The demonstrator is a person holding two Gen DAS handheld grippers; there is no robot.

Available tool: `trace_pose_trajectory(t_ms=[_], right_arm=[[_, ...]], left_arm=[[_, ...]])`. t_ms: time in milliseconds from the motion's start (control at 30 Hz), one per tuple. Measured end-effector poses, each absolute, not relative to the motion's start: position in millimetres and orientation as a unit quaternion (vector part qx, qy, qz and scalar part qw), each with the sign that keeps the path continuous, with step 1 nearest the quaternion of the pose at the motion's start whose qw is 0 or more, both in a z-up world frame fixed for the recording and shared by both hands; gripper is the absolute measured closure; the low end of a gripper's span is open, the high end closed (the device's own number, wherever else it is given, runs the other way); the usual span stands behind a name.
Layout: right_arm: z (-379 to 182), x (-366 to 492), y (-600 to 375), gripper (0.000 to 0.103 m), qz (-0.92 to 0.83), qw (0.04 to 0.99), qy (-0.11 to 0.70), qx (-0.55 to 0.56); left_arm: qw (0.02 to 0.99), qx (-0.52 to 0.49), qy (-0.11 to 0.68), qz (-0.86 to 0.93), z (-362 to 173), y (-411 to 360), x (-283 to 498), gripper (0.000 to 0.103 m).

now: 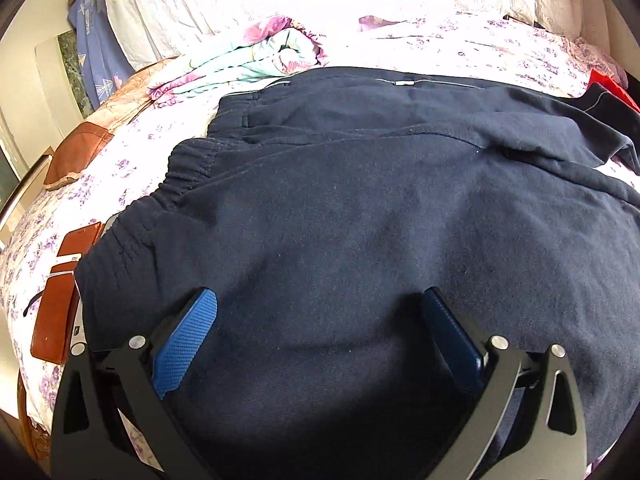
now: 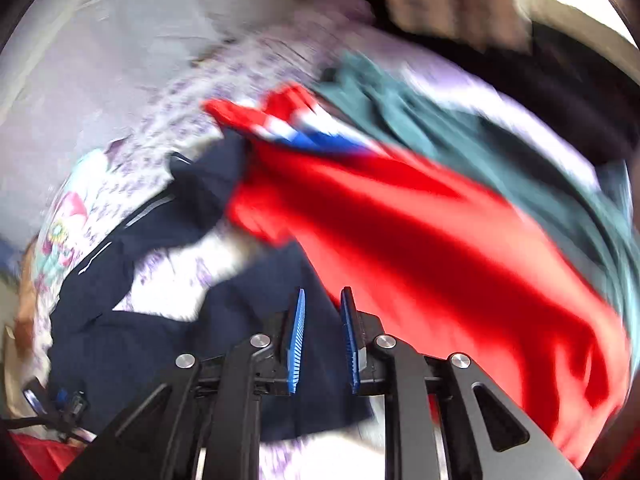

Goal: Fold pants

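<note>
On the bed: your navy pants [image 1: 340,208] lie spread over the floral sheet [image 1: 480,44], soft fleecy cotton, the gathered elastic waistband [image 1: 176,176] at 10 o'clock.
Left gripper [image 1: 320,320]: your ribbed blue pads [image 1: 188,340] stand wide apart above the pants, holding nothing.
Right gripper [image 2: 323,340]: your jaws are narrowly parted over navy cloth; I cannot tell if they pinch it.
Neighbours: a smooth red garment [image 2: 420,240] at 2 o'clock, a teal one [image 2: 460,132] beyond, both blurred.
Left edge: brown leather wallet [image 1: 60,300] at 8 o'clock.
</note>
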State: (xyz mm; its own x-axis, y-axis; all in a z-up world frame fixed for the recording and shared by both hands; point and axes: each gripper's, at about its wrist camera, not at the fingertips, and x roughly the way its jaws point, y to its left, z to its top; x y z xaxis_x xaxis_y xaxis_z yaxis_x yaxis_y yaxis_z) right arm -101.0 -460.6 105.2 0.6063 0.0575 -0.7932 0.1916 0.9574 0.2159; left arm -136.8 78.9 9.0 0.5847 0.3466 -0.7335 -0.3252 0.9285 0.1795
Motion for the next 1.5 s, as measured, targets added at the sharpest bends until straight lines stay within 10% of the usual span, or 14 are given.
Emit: trace_pose_trajectory(t_ms=[200,433,633,867,1167,1267,1500], right_arm=[[86.8,35.5,-431.4,0.059,0.073,0.882,0.444,0.143],[47.7,110.5,-402.7,0.064,0.063,0.857,0.479,0.180],[86.3,91.6,-286.7,0.065,0.231,0.874,0.427,-0.032],[65.2,89.2,-420.7,0.053,0.085,0.868,0.433,0.229],[22.0,134.3,-410.5,0.046,0.081,0.847,0.443,0.282],[30.8,142.4,-386.8,0.098,0.083,0.861,0.435,0.249],[93.3,70.6,-206.4,0.103,0.293,0.866,0.379,-0.141]], left_arm=[[0.890,0.015,0.414,0.189,8.9,79.0,-137.4,0.004],[0.888,0.022,0.415,0.197,8.5,76.8,-136.7,0.004],[0.886,0.028,0.417,0.202,8.3,74.9,-135.8,0.004],[0.886,0.027,0.417,0.201,8.7,75.4,-135.9,0.004],[0.886,0.027,0.417,0.201,8.6,74.9,-135.8,0.004],[0.886,0.027,0.417,0.201,8.6,74.9,-135.8,0.004],[0.886,0.030,0.419,0.197,8.6,75.1,-135.3,0.004]])
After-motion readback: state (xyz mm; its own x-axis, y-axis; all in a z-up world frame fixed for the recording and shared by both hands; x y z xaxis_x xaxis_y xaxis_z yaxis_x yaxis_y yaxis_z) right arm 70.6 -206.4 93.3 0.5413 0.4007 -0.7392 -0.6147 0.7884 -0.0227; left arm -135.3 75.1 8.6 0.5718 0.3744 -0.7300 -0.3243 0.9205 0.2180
